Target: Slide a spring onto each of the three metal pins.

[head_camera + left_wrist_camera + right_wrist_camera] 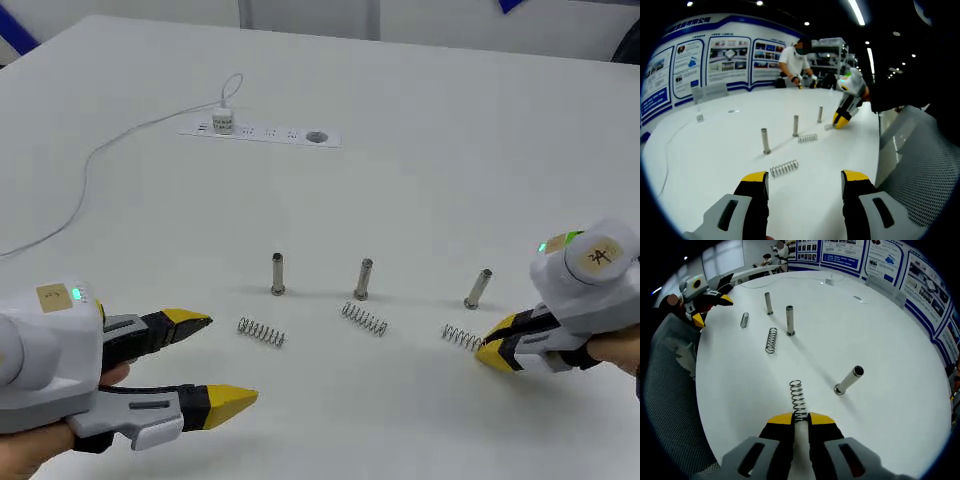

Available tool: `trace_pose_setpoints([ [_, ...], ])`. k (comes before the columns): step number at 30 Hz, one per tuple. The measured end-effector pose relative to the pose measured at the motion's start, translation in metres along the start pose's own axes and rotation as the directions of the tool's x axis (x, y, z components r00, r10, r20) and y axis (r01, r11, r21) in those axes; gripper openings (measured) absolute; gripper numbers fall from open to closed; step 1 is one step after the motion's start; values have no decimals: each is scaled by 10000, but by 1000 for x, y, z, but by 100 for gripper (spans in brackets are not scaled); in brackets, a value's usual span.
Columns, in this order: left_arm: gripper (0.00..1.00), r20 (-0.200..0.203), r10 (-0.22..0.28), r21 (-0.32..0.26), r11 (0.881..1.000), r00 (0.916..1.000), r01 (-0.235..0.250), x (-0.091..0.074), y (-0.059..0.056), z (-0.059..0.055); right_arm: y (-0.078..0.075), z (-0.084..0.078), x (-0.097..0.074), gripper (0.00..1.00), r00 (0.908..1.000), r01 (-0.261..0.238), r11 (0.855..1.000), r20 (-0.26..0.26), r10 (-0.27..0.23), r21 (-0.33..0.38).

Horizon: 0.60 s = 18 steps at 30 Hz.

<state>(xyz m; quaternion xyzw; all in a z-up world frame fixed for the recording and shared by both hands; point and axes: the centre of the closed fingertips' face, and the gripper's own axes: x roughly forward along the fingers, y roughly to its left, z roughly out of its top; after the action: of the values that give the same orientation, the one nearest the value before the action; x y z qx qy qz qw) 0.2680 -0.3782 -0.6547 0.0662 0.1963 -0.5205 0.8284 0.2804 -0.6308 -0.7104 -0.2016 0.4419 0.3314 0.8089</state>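
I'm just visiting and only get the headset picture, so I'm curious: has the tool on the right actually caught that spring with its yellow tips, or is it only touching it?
Observer: Caught. In the right gripper view the right gripper has its fingers shut on the near end of the right spring.
Operator: And the other tool?
Observer: In the left gripper view the left gripper is open, and the left spring lies straight ahead of it, untouched.
Operator: Is anyone else about?
Observer: Yes, the left gripper view shows a person in a white shirt beyond the table, at its far end.
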Motion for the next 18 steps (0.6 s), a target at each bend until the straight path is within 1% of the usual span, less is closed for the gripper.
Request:
trace_pose_setpoints([
  [6, 59, -116, -266, 252, 9993, 9996, 269, 2, -5, 3, 7, 9, -3, 11, 9999, -84, 9998, 62, 86, -195],
  [11, 57, -189, -670, 571, 9961, 9976, 679, 9, -12, 10, 13, 20, -8, 11, 9995, -189, 9992, 229, 197, -343],
  [15, 54, -188, -1078, 774, 9910, 9940, 1090, 16, -17, 16, 25, 34, -14, 11, 9981, -394, 9959, 437, 431, -818],
  [18, 53, -190, -1295, 912, 9872, 9914, 1307, 22, -20, 21, 36, 43, -15, 11, 9965, -634, 9925, 478, 687, -1050],
])
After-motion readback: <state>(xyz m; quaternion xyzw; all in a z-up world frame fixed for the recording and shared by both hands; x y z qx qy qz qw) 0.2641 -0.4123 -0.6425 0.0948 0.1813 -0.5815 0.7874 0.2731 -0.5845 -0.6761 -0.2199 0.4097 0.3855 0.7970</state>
